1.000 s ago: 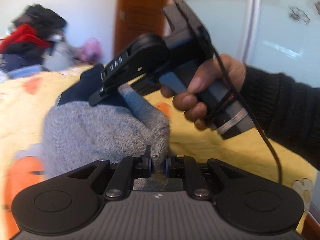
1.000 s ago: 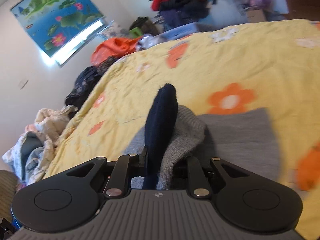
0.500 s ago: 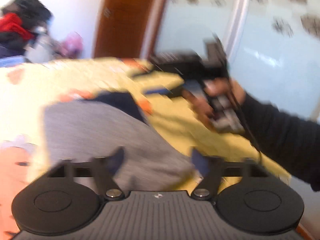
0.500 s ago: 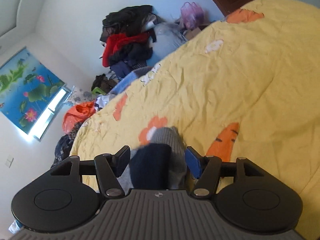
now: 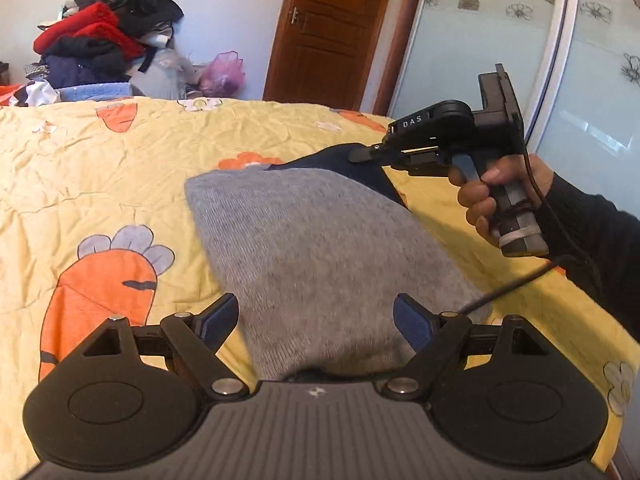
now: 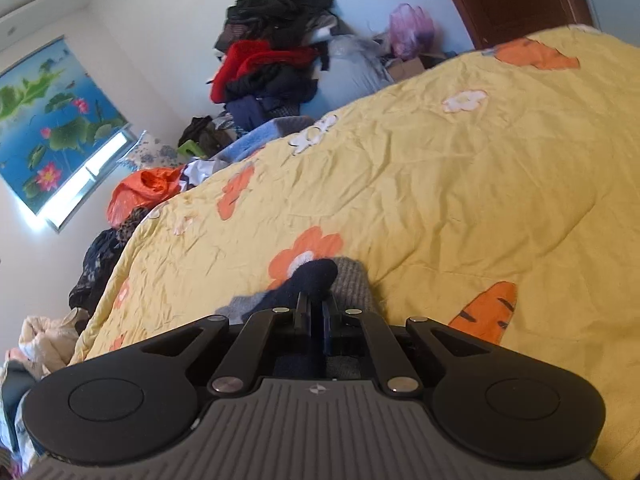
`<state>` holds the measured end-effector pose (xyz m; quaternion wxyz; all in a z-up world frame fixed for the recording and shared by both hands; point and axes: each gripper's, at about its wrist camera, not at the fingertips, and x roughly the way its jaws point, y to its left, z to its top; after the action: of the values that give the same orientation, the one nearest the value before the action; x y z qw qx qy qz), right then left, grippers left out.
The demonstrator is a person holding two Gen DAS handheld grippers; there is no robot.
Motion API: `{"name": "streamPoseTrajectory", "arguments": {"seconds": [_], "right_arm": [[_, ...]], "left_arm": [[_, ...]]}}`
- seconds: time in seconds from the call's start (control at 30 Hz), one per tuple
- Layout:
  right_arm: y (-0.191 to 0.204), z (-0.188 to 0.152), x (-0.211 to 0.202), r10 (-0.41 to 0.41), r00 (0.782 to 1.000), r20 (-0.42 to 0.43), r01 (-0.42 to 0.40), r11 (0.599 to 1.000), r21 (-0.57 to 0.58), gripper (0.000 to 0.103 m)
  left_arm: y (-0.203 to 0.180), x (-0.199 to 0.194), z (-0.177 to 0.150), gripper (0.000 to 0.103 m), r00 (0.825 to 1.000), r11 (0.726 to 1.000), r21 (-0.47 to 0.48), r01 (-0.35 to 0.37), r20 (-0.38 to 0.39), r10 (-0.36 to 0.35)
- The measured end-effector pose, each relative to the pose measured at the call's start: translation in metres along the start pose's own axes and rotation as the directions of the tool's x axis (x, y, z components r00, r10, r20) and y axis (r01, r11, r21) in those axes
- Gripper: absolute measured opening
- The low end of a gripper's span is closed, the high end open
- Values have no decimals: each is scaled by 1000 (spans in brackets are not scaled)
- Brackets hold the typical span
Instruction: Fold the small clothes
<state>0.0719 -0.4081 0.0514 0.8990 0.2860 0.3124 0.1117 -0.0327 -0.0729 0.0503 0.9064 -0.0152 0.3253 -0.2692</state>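
Grey knit garment (image 5: 320,248) lies flat on the yellow carrot-print quilt (image 5: 100,168), running from the near edge toward the right side of the bed. Dark navy part (image 5: 352,162) of it sticks out at the far right end.

Left gripper (image 5: 316,316): jaws spread wide, released. Grey knit sits between the blue pads (image 5: 218,316) but they do not press it.

Right gripper (image 5: 362,156): in the left wrist view its fingers are pinched together at the navy end, tip on the cloth. A hand (image 5: 488,196) in a dark sleeve (image 5: 592,232) holds its handle out past the right edge of the quilt, with a cable (image 5: 516,284) trailing down.

In the right wrist view the right gripper (image 6: 316,312) is clenched, fingers nearly together on the navy fabric (image 6: 312,284). A strip of grey knit (image 6: 352,280) lies just beside it on the right.

Beyond the far edge of the bed: a clothes pile (image 5: 100,36) in red, black and navy, and a pink bag (image 5: 224,74). A brown door (image 5: 332,28) and a frosted sliding panel (image 5: 480,40) stand behind on the right. A lotus picture (image 6: 52,116) hangs on the wall in the right wrist view.
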Motion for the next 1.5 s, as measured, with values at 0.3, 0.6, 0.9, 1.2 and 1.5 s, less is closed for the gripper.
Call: {"name": "streamPoseTrajectory", "arguments": {"seconds": [0.3, 0.6, 0.9, 1.2, 1.5], "right_arm": [[-7, -49, -70, 142, 988, -61, -134, 983, 126, 53], [7, -90, -83, 106, 977, -183, -99, 994, 47, 53], [17, -96, -64, 60, 971, -233, -69, 997, -33, 26], [7, -90, -70, 30, 975, -221, -42, 998, -51, 18], [1, -77, -97, 98, 986, -132, -94, 995, 34, 86]], "left_arm": [[4, -17, -12, 85, 1000, 994, 111, -7, 5, 6], [0, -9, -32, 68, 997, 972, 224, -68, -23, 75], [-5, 8, -30, 41, 990, 978, 169, -119, -53, 130], [5, -12, -34, 7, 987, 971, 210, -112, -91, 133], [29, -35, -27, 13, 991, 989, 129, 72, -119, -56]]}}
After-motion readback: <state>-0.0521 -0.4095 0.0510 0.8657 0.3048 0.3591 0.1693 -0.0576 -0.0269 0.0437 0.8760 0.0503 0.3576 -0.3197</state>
